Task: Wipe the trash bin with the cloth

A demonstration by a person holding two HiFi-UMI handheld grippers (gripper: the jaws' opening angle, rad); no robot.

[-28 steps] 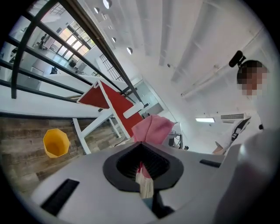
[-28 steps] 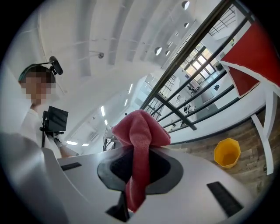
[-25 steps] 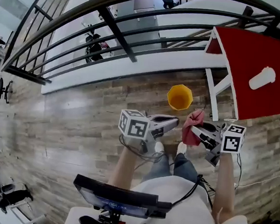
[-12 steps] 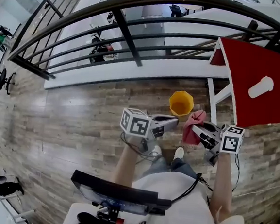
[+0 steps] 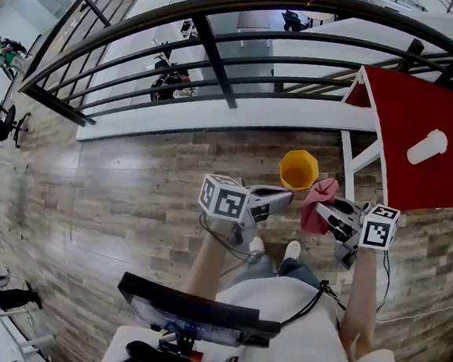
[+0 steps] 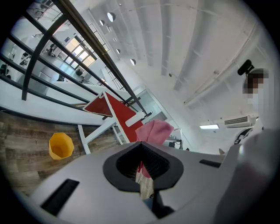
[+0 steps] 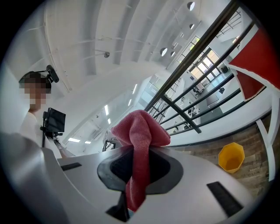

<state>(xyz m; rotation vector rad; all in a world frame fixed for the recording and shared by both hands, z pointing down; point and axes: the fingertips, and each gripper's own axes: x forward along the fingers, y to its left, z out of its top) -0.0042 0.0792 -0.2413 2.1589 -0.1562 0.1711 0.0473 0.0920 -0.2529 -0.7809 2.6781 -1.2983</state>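
A yellow trash bin [image 5: 299,171] stands upright and open on the wooden floor, just beyond both grippers; it also shows as the bin [image 6: 61,145] and the bin [image 7: 231,157]. My right gripper [image 5: 324,213] is shut on a red cloth [image 5: 317,204], which bunches up above the jaws and hangs down between them as the cloth [image 7: 140,135]. My left gripper [image 5: 285,196] is shut with nothing in it, level with the right one and pointing at the cloth [image 6: 154,132]. Both grippers hang in the air, short of the bin.
A red-topped table [image 5: 420,130] on white legs [image 5: 346,159] stands right of the bin, with a white cylinder [image 5: 428,147] on it. A dark metal railing [image 5: 214,57] runs behind the bin. The person's shoes [image 5: 291,250] are below the grippers.
The bin now sits a little lower in the head view, closer to the grippers. Both grippers hold the same pose, and the cloth stays in the right one.
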